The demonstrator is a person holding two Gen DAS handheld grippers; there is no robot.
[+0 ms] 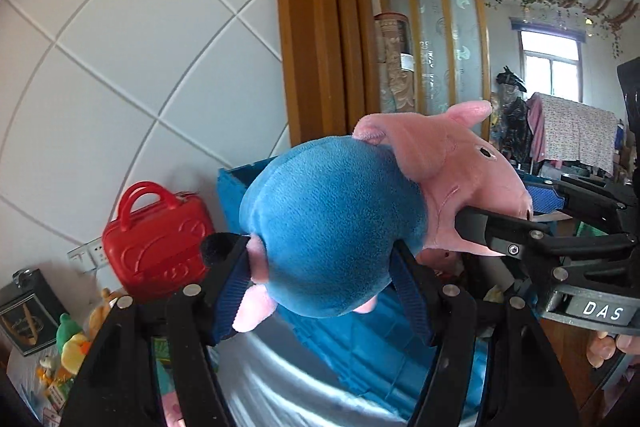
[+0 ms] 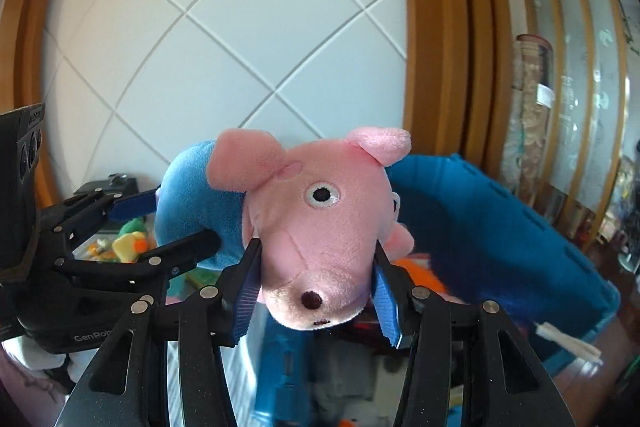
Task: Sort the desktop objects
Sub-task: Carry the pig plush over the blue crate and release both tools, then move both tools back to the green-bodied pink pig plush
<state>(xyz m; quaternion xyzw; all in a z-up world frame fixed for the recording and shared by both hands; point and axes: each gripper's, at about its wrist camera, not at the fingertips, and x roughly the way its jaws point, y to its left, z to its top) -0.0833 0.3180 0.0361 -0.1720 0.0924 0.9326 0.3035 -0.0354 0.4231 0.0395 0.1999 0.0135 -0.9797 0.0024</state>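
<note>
- Nearest in the left wrist view, the left gripper (image 1: pixel 320 267) stands about half open, its blue pads pressed into either side of the plush pig's (image 1: pixel 332 227) blue body, which fills the middle of the frame.
- In the right wrist view, the right gripper (image 2: pixel 316 287) is closed narrower on the pig's pink head (image 2: pixel 320 227); the pads pinch both cheeks just behind the snout, low centre of the frame.
- The toy is held off the desk by both grippers at once. Its long axis runs from body to head, between the two grips: in the left view the head points to the right of the frame, toward the right gripper's black fingers (image 1: pixel 520 231) coming in from that side.
- The relation that matters: the blue bin (image 2: pixel 500 227) lies beyond and below the pig, right of centre in the right view and behind the body in the left view. I judge the right hand, at the head end, to be the nearer to its opening, so the toy would go in head first.
- Further off, lower left in the left view, a red toy case (image 1: pixel 156 243) stands before the white panelled wall (image 1: pixel 120 67), with small toys (image 1: pixel 72 343) and a dark tin (image 1: pixel 24 311) beside it.
- A person's fingertips (image 1: pixel 600 351) show at the lower right edge.
</note>
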